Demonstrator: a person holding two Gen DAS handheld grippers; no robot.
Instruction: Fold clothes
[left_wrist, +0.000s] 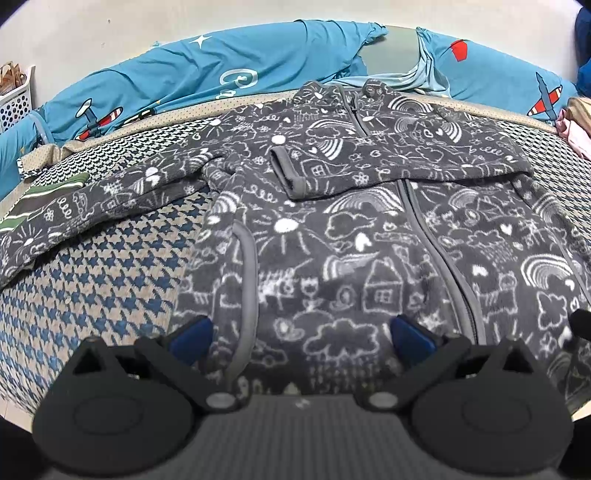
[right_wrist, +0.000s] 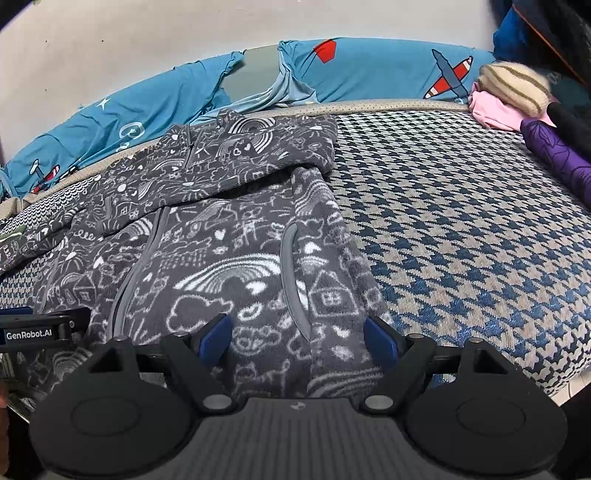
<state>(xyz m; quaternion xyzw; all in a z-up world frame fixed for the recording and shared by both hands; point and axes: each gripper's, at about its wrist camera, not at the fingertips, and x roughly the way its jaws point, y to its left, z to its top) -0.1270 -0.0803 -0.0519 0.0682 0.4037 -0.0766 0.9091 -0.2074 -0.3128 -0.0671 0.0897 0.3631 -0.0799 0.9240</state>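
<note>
jacket: a grey fleece jacket (left_wrist: 332, 229) with white doodle print lies flat, zip side up, from the near edge of the bed to its far edge.
sleeves: one sleeve (left_wrist: 388, 155) is folded across the chest; the other sleeve (left_wrist: 92, 206) lies spread toward the left edge.
left gripper: left gripper (left_wrist: 301, 338) hovers over the hem at the near edge, jaws wide apart, nothing between the pads.
right gripper: right gripper (right_wrist: 299, 341) is over the hem near the jacket's right side, jaws wide apart, holding nothing.
bed: houndstooth cover (right_wrist: 461, 229), blue and beige.
far edge: blue sheet (left_wrist: 184, 85) with airplanes.
far right corner: pile of clothes (right_wrist: 517, 99), pink, beige and purple.
</note>
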